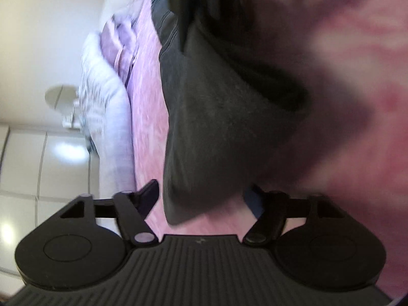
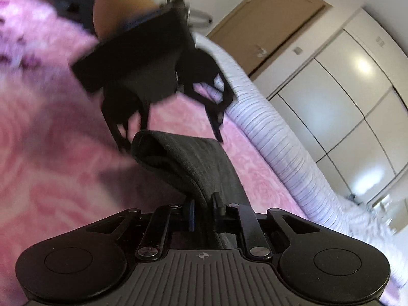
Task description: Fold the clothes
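Observation:
A dark grey garment [image 1: 216,114] is held up over the pink bedspread [image 1: 148,102], one folded edge hanging loose. In the left wrist view my left gripper [image 1: 204,191] is open, fingers spread wide on either side of the garment's lower corner. My right gripper [image 1: 183,46] pinches the cloth at the top of that view. In the right wrist view my right gripper [image 2: 204,209] is shut on the garment [image 2: 199,163], which runs away from it as a folded band. Beyond it, blurred, my left gripper [image 2: 170,137] hangs open over the far end of the garment.
A pink bedspread [image 2: 51,153] covers the bed, with a white striped quilt [image 2: 280,140] along its edge. Lilac pillows [image 1: 119,43] lie at the head. A person's arm [image 2: 119,7] holds the left gripper. White wardrobe doors [image 2: 344,89], a wooden door [image 2: 267,25] and tiled floor [image 1: 51,165] surround the bed.

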Motion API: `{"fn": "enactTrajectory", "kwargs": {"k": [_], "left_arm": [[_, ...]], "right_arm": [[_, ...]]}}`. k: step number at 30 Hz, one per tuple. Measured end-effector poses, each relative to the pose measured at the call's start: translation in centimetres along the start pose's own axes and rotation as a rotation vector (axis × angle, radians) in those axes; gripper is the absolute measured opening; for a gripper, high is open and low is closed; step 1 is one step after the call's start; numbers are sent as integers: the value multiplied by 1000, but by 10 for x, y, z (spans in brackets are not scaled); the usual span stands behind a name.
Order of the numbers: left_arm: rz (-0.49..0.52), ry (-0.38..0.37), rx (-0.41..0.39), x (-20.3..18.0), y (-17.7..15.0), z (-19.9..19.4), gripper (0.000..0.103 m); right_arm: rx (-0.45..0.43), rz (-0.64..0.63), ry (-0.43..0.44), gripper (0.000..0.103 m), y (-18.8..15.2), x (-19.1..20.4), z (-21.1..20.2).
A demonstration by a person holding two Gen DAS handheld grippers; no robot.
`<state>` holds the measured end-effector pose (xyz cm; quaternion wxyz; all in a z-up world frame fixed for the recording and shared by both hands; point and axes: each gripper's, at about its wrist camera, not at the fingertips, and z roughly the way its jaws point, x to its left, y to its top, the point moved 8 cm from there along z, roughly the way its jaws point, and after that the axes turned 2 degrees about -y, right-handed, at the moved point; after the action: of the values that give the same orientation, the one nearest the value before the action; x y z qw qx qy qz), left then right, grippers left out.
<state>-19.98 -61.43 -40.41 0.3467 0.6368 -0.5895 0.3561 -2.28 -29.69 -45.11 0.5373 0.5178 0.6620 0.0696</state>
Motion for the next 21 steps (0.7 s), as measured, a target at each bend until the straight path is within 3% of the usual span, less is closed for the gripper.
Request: {"fn": "enactTrajectory", "kwargs": {"k": [2,4,9,13,17,21], "left_arm": [[15,-8,8,5,4,10,20],[-6,-12,21,11,4,8,7],[-20,-24,54,15,7,-39,6],[-54,-105,159,5,15,-101,6],[-87,-185,264,-5,23,-164,6],[-120,-248,358,-5,34,-220,8]], "right_arm": [[-10,27,9,11,0,-3,-4],[-13,49,25,9,2,-4,-9],[-47,63,98,8,15,-3,-34],[-104,82,209,8,34,25,-88],[-208,129,379,8,55,48,-149],[-295,213,480,8,71,43,-199]]}}
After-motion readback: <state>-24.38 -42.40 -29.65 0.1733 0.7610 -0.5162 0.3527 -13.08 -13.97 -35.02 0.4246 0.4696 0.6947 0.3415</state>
